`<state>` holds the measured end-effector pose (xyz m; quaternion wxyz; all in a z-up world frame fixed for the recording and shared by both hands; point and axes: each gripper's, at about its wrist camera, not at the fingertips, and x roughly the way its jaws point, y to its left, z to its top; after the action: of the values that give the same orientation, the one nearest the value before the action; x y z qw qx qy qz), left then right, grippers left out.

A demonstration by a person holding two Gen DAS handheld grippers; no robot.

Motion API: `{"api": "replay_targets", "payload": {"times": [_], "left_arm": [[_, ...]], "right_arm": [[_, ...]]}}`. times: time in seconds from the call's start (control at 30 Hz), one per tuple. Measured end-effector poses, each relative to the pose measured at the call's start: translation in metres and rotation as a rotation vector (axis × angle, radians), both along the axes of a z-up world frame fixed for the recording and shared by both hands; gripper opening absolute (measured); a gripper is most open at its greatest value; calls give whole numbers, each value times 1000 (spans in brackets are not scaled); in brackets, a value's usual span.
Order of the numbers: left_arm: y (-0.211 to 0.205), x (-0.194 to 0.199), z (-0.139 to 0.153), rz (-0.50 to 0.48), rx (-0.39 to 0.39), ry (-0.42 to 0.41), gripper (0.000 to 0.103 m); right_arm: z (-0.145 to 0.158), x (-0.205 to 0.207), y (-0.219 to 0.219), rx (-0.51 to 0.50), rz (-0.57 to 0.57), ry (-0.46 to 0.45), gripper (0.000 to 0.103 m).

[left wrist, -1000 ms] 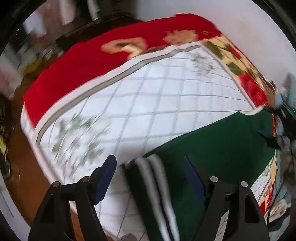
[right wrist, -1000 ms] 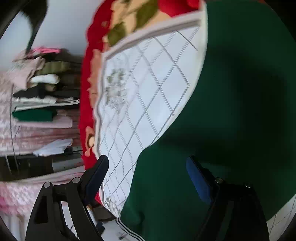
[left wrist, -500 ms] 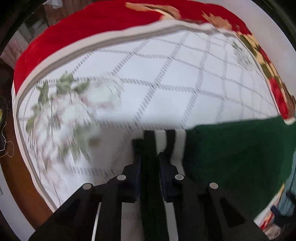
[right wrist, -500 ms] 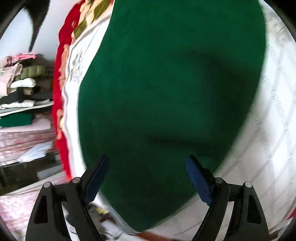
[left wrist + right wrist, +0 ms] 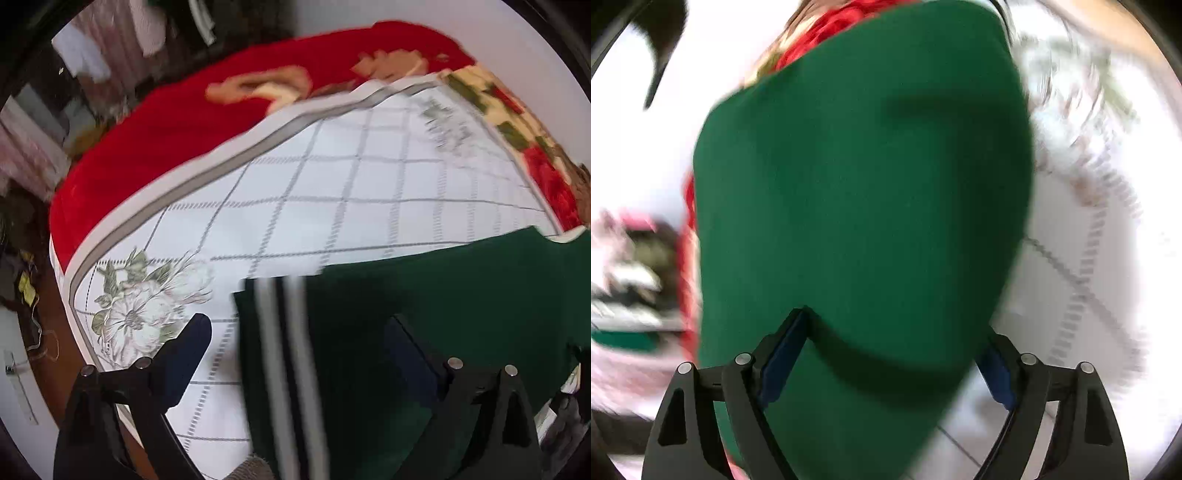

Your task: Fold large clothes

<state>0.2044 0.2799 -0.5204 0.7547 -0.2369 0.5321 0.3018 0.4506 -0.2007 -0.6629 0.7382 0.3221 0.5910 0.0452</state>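
Observation:
A dark green garment [image 5: 443, 314] with a white-striped band [image 5: 288, 354] lies on a white quilted bedspread [image 5: 332, 192]. My left gripper [image 5: 299, 343] is open, its fingers on either side of the striped band, just above it. In the right wrist view the green garment [image 5: 864, 192] fills the middle. My right gripper [image 5: 897, 343] is open wide, and the cloth lies between and partly over its fingers. The view is blurred.
A red floral blanket [image 5: 192, 118] covers the bed's far side, beside a white wall. Stacked clothes [image 5: 631, 280] sit on shelves to the left in the right wrist view. Brown floor [image 5: 55, 325] shows beyond the bed's left edge.
My left gripper was shut on the striped band half a second ago and has let go and opened. My right gripper stayed open while its view swung across the green garment.

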Motion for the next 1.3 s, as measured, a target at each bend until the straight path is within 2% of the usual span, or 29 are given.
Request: {"api": "replay_targets", "payload": {"times": [0.03,0.07,0.1,0.17,0.2,0.37,0.5,0.57,0.63,0.73,0.8,0.87,0.97,1.03,1.1,1.2,1.27,1.3], "left_arm": [[-9,6,3,-13,13,-2,97],[-14,11,5,-21,16,-3,97],[-19,17,4,-28,17,-4,97],[-34,26,2,-59,15,3,97],[-41,29,2,-76,14,6,97],[-82,38,5,-191,32,40,97],[-114,35,9,-281,19,74,97],[-132,37,12,-324,-2,86,97],[-154,45,14,-378,1,87,97],[-186,67,14,-458,37,79,97],[-204,90,6,-496,9,76,97],[-221,118,-8,-527,-3,86,97],[-237,155,-36,-553,43,133,97],[-235,170,-57,-548,57,170,99],[-225,178,-68,-520,26,173,103],[-218,177,-68,-513,27,164,103],[-216,176,-69,-511,31,165,103],[-215,176,-69,-509,30,165,103]], "right_arm": [[-1,1,-2,17,-36,-14,89],[-1,1,-2,36,-60,-29,83],[0,1,-2,45,-77,-36,62],[2,-4,-7,86,-102,-52,32],[4,-9,-15,151,-108,-61,25],[31,-46,-26,198,-104,-43,20],[41,-129,-53,142,-129,120,22],[37,-171,-72,56,-80,252,28],[36,-191,-85,-15,-20,289,28],[46,-200,-90,-79,74,286,39],[60,-207,-94,-98,105,335,65],[78,-205,-97,-188,118,363,67],[106,-211,-112,-322,147,367,67],[125,-202,-119,-370,169,307,61],[131,-180,-115,-384,227,258,30],[121,-120,-80,-331,300,187,22],[105,-84,-53,-333,346,163,19],[87,-61,-41,-339,363,171,15]]}}
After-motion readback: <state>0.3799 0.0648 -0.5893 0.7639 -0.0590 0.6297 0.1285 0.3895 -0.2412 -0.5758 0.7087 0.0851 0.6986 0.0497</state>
